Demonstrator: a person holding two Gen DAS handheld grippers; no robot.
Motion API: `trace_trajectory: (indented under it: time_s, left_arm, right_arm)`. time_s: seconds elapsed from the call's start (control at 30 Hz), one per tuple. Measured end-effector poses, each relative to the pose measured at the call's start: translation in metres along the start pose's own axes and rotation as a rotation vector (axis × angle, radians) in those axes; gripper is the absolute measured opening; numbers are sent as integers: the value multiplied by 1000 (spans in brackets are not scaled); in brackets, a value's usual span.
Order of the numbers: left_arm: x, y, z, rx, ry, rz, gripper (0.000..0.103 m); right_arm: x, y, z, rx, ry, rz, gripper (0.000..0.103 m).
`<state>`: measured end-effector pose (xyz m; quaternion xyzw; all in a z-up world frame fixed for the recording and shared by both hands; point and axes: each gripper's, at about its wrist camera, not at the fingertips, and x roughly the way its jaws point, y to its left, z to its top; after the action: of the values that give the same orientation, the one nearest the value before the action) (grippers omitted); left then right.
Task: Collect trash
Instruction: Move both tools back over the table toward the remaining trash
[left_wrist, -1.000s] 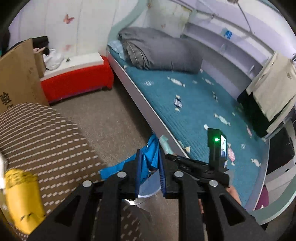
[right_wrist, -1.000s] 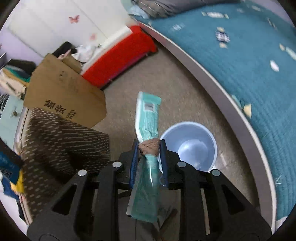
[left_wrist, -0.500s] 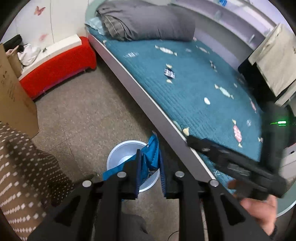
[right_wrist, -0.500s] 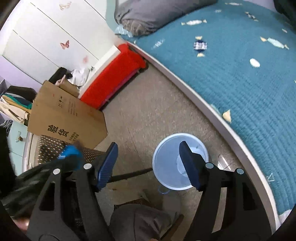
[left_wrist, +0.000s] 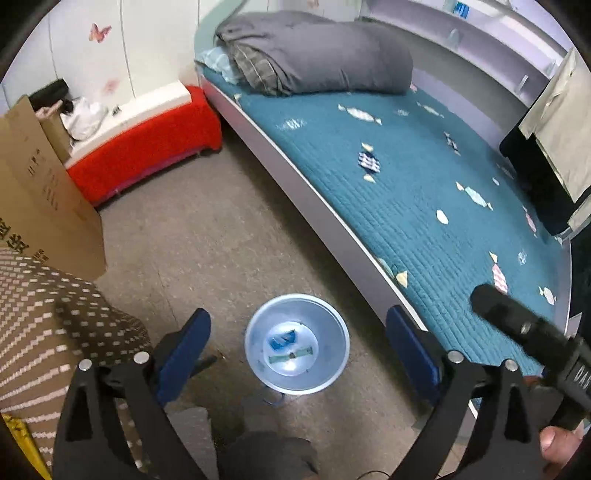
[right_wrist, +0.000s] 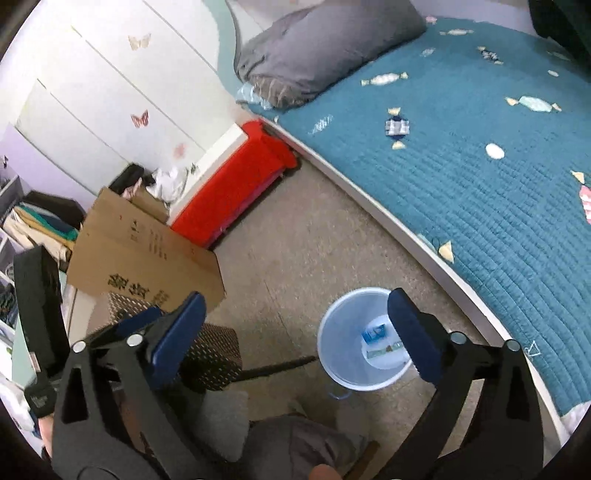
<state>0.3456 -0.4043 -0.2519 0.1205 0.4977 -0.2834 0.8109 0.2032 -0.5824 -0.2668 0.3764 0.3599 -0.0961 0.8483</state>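
A pale blue trash bin (left_wrist: 297, 345) stands on the floor beside the bed; it also shows in the right wrist view (right_wrist: 364, 339). A blue wrapper (left_wrist: 282, 339) and a teal packet (left_wrist: 293, 355) lie at its bottom, and both show in the right wrist view, the wrapper (right_wrist: 375, 333) and the packet (right_wrist: 384, 350). My left gripper (left_wrist: 298, 341) is open and empty above the bin. My right gripper (right_wrist: 295, 328) is open and empty, held above the floor just left of the bin. The right gripper's body (left_wrist: 532, 339) crosses the left view's right side.
A bed with a teal quilt (left_wrist: 424, 184) and grey pillow (left_wrist: 317, 55) runs along the right. A red bench (left_wrist: 144, 147), a cardboard box (left_wrist: 40, 199) and a brown dotted cloth (left_wrist: 48, 325) are on the left. A yellow item (left_wrist: 22, 443) sits at the lower left.
My left gripper has opened and let the blue wrapper fall into the bin. My right gripper opened earlier and dropped the teal packet there. Both views have swung toward the bin.
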Motion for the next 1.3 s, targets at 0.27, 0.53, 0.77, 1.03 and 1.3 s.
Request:
trace_trajectory:
  time_s: [0.27, 0.53, 0.77, 1.03, 1.3]
  left_arm:
    - [-69, 11, -11, -12, -134, 38, 94]
    - [-144, 27, -29, -22, -284, 76, 95]
    - [-193, 51, -51, -48, -363, 107, 96]
    - [-244, 94, -85, -104, -441, 159, 96]
    - [-274, 145, -128, -172, -465, 216, 96]
  right_arm:
    - [-48, 44, 1, -64, -115, -23, 97]
    - [-79, 91, -14, -162, -146, -24, 97]
    - [-100, 142, -31, -247, -161, -7, 97]
    - [-112, 205, -52, -369, -151, 23, 97]
    - [-107, 264, -87, -486, -114, 29, 97]
